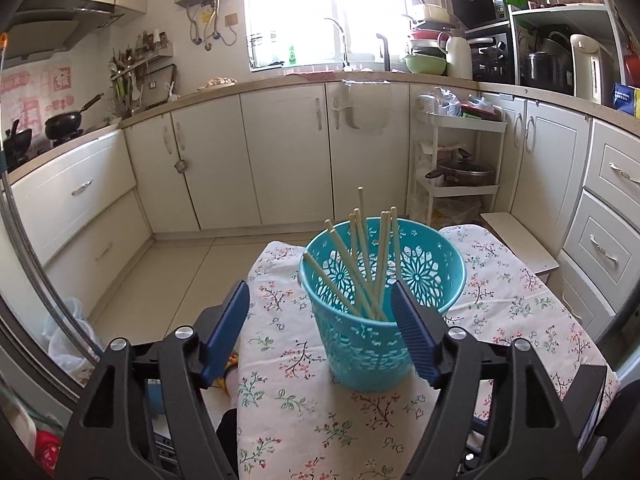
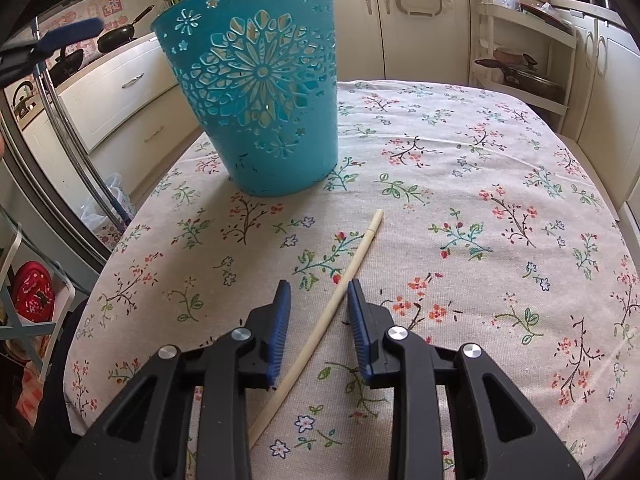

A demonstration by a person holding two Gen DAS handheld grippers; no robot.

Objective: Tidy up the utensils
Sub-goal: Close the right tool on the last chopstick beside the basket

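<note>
Straddled by the parted blue pads of the right hand-held gripper, one loose chopstick lies on the bench's floral cloth, near its front edge and untouched, as far as this angle shows. Further toward the left edge stands the teal basket, already holding several chopsticks. Above it, the left hand-held gripper hangs released and empty. Collecting is nearly finished; next, the right jaws must close on the stick.

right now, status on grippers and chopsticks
Both grippers open, left above bin. Right straddles loose chopstick on table. Nothing in the way.
</note>
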